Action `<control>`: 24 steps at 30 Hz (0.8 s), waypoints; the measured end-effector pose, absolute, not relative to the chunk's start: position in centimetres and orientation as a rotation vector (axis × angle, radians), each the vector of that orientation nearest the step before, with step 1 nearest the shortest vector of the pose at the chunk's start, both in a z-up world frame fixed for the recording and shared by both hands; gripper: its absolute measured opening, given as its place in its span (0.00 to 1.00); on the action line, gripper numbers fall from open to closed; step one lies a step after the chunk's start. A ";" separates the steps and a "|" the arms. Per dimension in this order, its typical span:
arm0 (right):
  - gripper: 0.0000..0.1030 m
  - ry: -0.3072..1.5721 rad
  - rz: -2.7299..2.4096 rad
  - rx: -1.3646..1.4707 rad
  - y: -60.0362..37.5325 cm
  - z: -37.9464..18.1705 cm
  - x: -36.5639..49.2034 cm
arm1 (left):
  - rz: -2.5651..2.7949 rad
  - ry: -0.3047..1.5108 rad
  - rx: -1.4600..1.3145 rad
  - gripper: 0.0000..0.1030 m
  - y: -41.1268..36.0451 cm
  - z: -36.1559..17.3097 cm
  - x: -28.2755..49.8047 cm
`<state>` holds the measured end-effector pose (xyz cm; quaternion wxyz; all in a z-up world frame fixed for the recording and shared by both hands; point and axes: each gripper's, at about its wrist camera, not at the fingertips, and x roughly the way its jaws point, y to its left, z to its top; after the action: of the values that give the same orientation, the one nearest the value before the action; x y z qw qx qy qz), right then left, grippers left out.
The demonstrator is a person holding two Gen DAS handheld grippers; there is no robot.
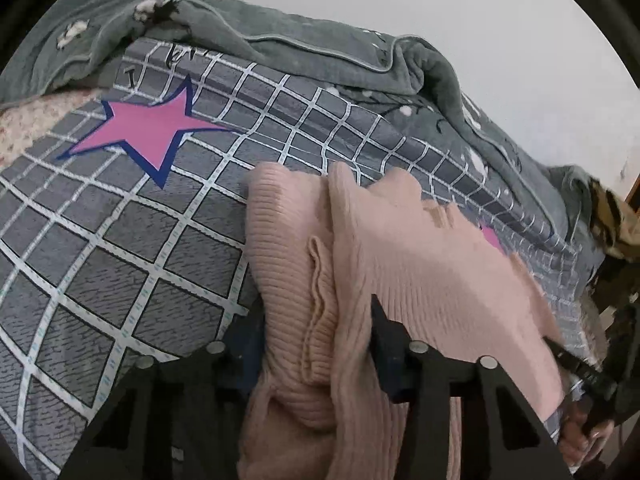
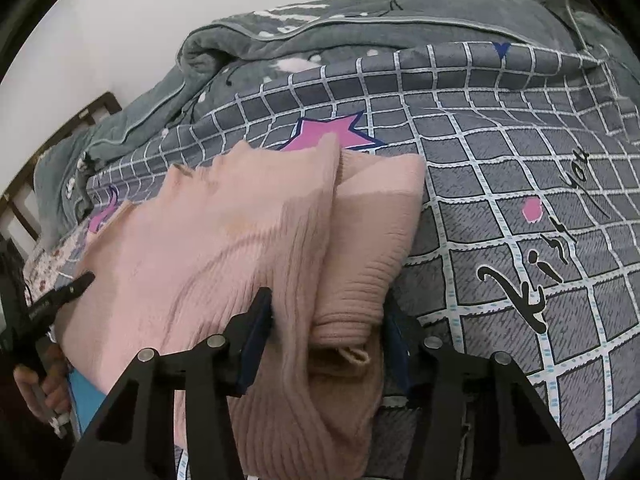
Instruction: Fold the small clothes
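Observation:
A pink ribbed knit sweater (image 1: 420,248) lies partly folded on the bed, one sleeve doubled along its edge (image 2: 376,216). My left gripper (image 1: 316,344) has its black fingers (image 1: 380,332) on either side of a bunched fold at the sweater's near edge, and the cloth fills the gap. My right gripper (image 2: 328,328) clamps the opposite near edge, with the sleeve cuff (image 2: 352,320) between its blue pads. Each view shows the other gripper at its side: the right gripper's tip (image 1: 580,372) and the left gripper's tip (image 2: 68,288), both held by a hand.
The sweater rests on a grey checked bed cover (image 1: 120,248) with pink stars (image 1: 148,128) and black lettering (image 2: 532,276). A rumpled grey blanket (image 2: 280,40) is heaped along the far side against a white wall. A dark wooden bed frame (image 2: 92,108) shows at the left.

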<state>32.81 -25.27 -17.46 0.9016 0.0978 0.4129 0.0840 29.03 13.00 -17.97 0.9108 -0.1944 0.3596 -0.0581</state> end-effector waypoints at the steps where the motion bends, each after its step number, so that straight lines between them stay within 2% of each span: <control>1: 0.50 0.856 0.174 0.203 -25.3 -17.5 32.9 | -0.123 0.742 -0.406 0.42 13.0 -18.0 29.1; 3: 0.53 0.863 0.177 0.208 -25.3 -17.6 33.1 | -0.124 0.744 -0.397 0.44 12.8 -18.0 29.1; 7: 0.58 0.883 0.176 0.192 -24.9 -17.8 33.7 | -0.139 0.757 -0.369 0.56 12.1 -18.1 29.4; 10: 0.63 0.893 0.171 0.175 -24.4 -17.9 34.2 | -0.117 0.761 -0.351 0.56 11.6 -18.1 29.6; 12: 0.63 0.896 0.167 0.180 -24.4 -17.9 34.3 | -0.107 0.757 -0.353 0.46 11.5 -18.1 29.6; 14: 0.62 0.895 0.166 0.183 -24.4 -17.9 34.2 | -0.112 0.746 -0.382 0.30 11.8 -18.0 29.5; 16: 0.53 0.887 0.172 0.185 -24.4 -17.8 34.1 | -0.120 0.738 -0.409 0.26 12.1 -17.9 29.5; 17: 0.37 0.876 0.189 0.187 -24.4 -17.7 33.9 | -0.120 0.734 -0.422 0.25 12.3 -17.8 29.4; 18: 0.26 0.848 0.195 0.184 -24.4 -17.3 33.5 | -0.117 0.732 -0.435 0.24 12.3 -17.6 29.4; 24: 0.21 0.756 0.185 0.248 -25.2 -15.1 32.6 | -0.124 0.698 -0.475 0.22 12.0 -15.7 28.9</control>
<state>32.55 -25.18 -15.10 0.9177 0.1204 0.3678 0.0901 28.90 12.03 -15.72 0.9103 -0.2304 0.3385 -0.0604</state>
